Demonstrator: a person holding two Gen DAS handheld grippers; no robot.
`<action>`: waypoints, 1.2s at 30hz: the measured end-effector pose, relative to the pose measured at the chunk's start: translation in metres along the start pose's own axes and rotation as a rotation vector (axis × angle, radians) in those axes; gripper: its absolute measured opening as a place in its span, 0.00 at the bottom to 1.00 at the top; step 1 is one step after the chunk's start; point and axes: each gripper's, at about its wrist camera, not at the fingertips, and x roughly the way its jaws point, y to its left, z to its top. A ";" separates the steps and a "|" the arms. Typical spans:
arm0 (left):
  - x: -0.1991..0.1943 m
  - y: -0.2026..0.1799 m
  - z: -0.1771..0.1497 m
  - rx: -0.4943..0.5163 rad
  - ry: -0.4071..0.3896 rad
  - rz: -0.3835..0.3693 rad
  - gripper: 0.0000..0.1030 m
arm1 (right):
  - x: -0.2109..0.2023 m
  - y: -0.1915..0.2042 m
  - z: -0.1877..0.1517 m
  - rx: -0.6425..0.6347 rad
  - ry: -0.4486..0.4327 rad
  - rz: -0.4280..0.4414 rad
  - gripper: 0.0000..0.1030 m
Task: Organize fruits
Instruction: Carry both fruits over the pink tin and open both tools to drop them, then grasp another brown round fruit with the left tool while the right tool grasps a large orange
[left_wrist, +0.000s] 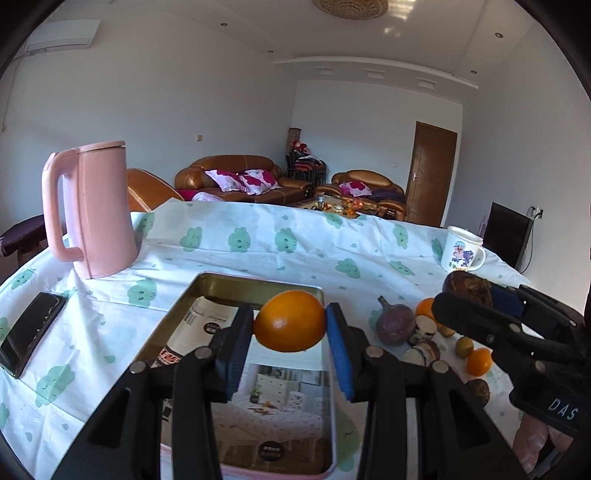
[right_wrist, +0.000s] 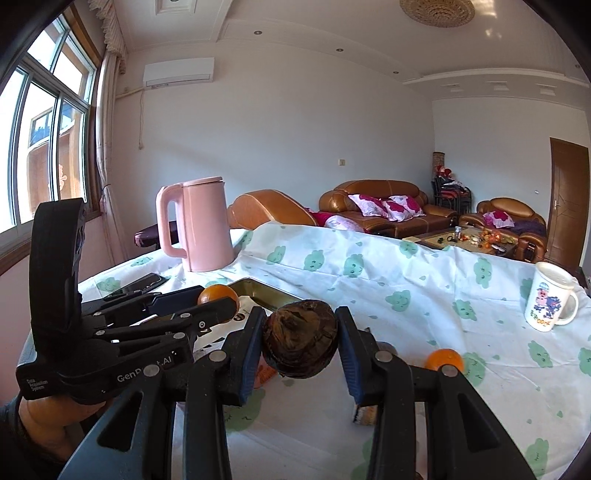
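On the cloud-print tabletop (left_wrist: 295, 251) the tin tray (left_wrist: 258, 286) lies low centre, straight beneath the left tongs (left_wrist: 290, 321) clamping an orange (left_wrist: 290, 320), while the right tongs (right_wrist: 300, 341), holding a brown fruit (right_wrist: 300, 339), sit further right.

The orange (left_wrist: 289, 320) sits between the left gripper (left_wrist: 290, 325)'s pads, above the tin tray (left_wrist: 255, 286) directly beneath and ahead of it. The kettle (left_wrist: 98, 210) stands ahead to its left, the phone (left_wrist: 31, 332) nearer left; loose fruits (left_wrist: 395, 325) lie right, the mug (left_wrist: 461, 253) beyond them.
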 end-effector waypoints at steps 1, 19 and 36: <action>0.002 0.009 -0.001 -0.015 0.006 0.014 0.41 | 0.009 0.005 0.001 -0.003 0.013 0.020 0.40; 0.024 0.068 -0.008 -0.117 0.124 0.075 0.37 | 0.108 0.048 -0.010 -0.049 0.244 0.133 0.40; 0.000 -0.020 -0.006 -0.046 0.057 -0.092 0.86 | -0.028 -0.050 -0.051 0.024 0.172 -0.221 0.70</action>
